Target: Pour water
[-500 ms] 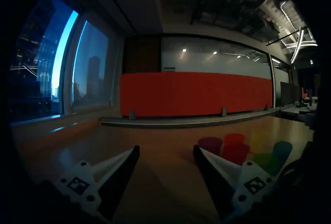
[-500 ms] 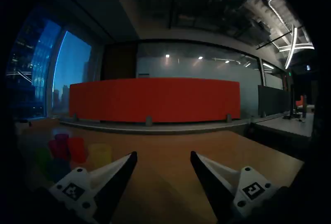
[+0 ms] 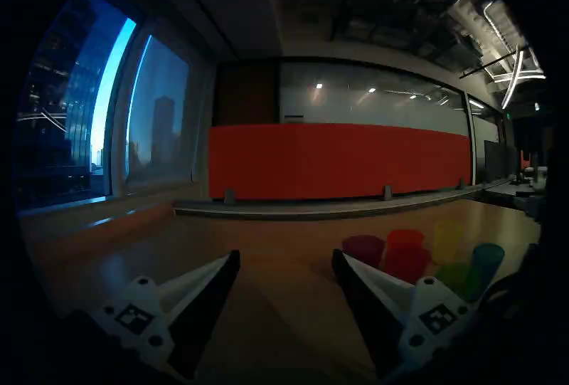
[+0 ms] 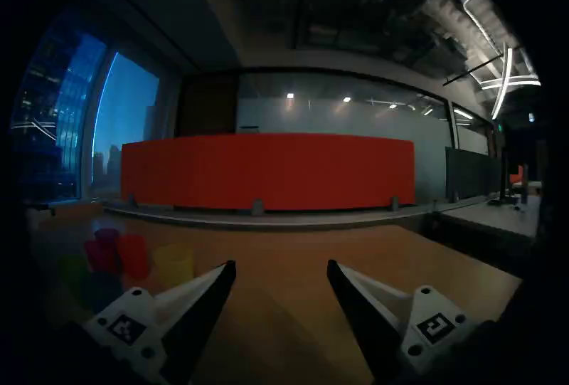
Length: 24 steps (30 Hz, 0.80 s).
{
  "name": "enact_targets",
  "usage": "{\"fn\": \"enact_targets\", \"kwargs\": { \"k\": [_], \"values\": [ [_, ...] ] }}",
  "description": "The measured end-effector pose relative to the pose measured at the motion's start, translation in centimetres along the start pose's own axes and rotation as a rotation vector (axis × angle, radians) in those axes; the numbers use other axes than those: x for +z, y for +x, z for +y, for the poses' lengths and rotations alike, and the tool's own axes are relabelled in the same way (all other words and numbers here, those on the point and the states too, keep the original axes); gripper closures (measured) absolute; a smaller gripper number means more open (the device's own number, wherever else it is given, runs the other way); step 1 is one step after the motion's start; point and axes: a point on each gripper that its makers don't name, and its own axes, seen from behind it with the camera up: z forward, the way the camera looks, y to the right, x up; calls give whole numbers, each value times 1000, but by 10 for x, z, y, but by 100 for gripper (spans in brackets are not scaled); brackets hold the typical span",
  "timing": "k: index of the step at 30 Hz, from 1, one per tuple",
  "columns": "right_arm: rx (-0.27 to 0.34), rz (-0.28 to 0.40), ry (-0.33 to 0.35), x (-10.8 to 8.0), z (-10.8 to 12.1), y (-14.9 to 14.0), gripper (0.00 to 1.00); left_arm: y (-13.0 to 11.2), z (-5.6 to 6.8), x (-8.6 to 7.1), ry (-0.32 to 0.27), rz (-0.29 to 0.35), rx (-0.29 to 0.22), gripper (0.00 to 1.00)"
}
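Cups (image 3: 407, 260) stood clustered lower right in left gripper view, left gripper (image 3: 284, 271) gaped empty over table (image 3: 213, 243), right gripper (image 4: 281, 275) likewise released.

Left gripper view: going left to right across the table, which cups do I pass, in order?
purple cup → red cup → yellow cup → teal cup. The green cup sits in front of the yellow one, so I leave it out of the order.
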Motion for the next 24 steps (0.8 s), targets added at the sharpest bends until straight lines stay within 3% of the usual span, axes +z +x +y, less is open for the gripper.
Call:
{"fn": "enact_targets", "kwargs": {
  "k": [9, 24],
  "values": [
    [7, -41, 14, 1, -2, 11, 1, 17, 9, 2, -35, -10, 1, 4],
    [35, -72, 42, 11, 1, 92, 1, 115, 16, 13, -97, -2, 23, 4]
  ]
}}
